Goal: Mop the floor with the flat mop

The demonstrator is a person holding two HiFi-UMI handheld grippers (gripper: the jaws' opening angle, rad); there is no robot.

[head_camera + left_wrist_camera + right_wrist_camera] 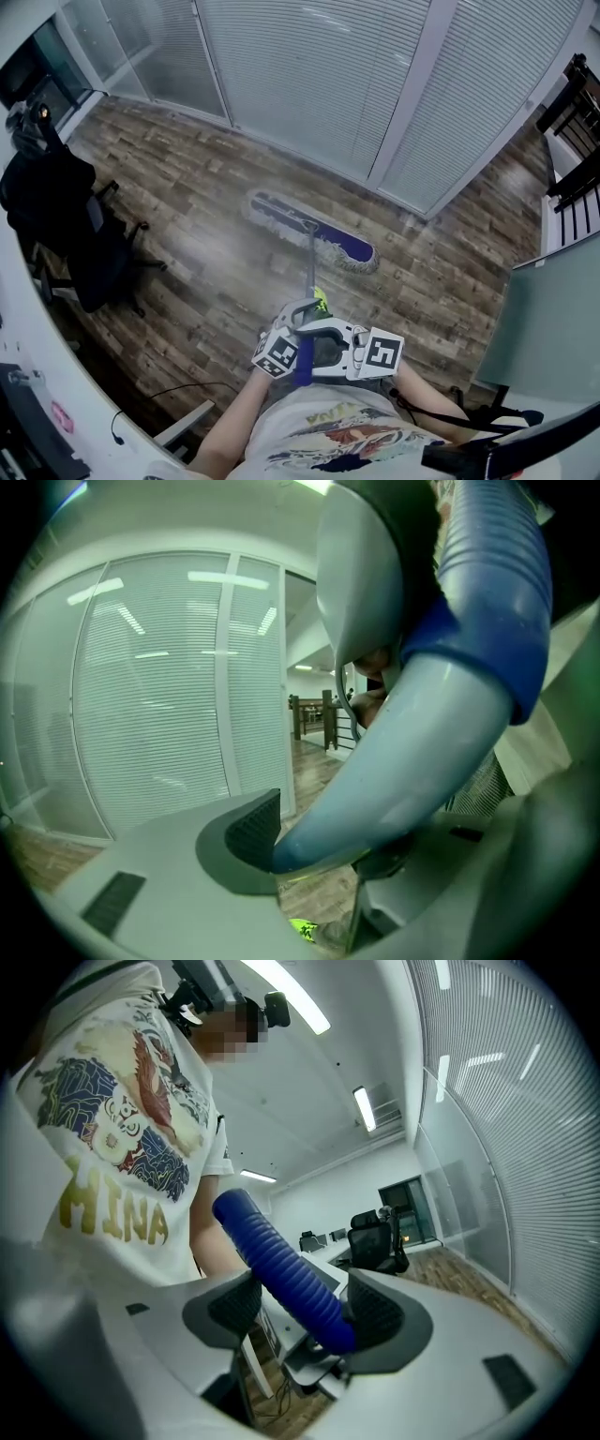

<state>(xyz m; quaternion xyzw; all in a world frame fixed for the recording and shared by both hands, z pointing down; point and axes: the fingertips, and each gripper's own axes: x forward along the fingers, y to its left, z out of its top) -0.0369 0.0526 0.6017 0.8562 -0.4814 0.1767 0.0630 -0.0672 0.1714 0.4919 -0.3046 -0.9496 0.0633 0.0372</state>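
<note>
The flat mop's head [314, 234], purple with a grey fringe, lies flat on the wood floor [206, 253] near the glass wall. Its pole [310, 267] slants back to me. My left gripper [300, 319] is shut on the pale part of the handle [412, 761], just under the blue ribbed grip [497, 583]; one pad [255, 829] presses against it. My right gripper [325, 359] is shut on the blue grip [281, 1265] near its top end, which crosses its jaws at a slant and bears on the right pad [377, 1316]. The left gripper [347, 855] and right gripper [305, 1312] sit close together.
A black office chair [75, 225] stands at the left by a white desk edge [37, 356]. Blinds behind glass [328, 84] close off the far side. A grey-green panel [553, 319] stands at the right. A cable [178, 389] lies on the floor near my feet.
</note>
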